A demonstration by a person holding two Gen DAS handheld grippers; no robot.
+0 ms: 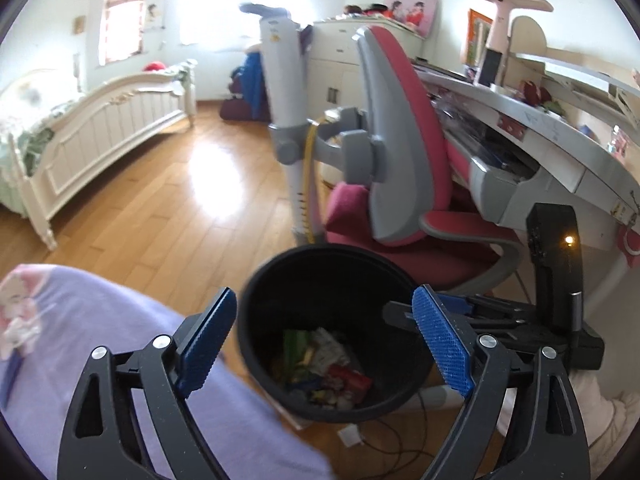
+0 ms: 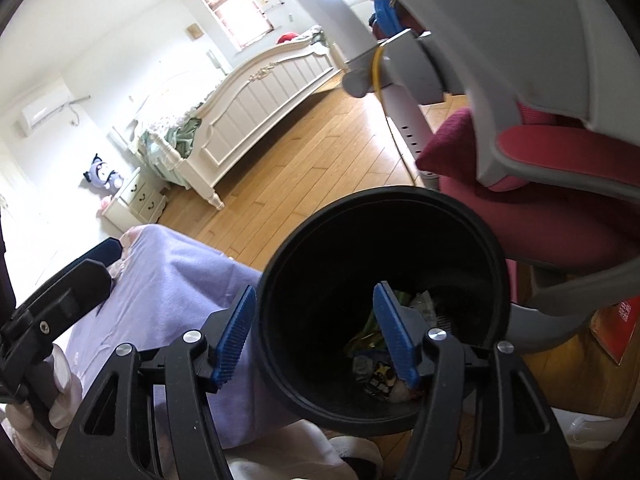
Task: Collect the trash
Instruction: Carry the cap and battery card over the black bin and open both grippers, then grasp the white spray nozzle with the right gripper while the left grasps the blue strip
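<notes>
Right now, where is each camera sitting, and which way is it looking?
Left wrist: sits on the left gripper, looks down into the black bin; open blue pads and the right gripper show.
Right wrist: sits on the right gripper, looks down into the black bin; open pads straddle its rim, and a gloved hand shows.
Both share: bin, red chair, white bed, purple cloth.

A round black trash bin (image 1: 256, 320) is standing upright and uncovered on the wooden floor, occupying the lower centre of the frame. Mixed trash (image 1: 324, 372) is lying at its bottom: crumpled white paper, a green wrapper, and red and yellow packaging. In the right wrist view, the bin (image 2: 460, 240) is filling the lower centre.
</notes>
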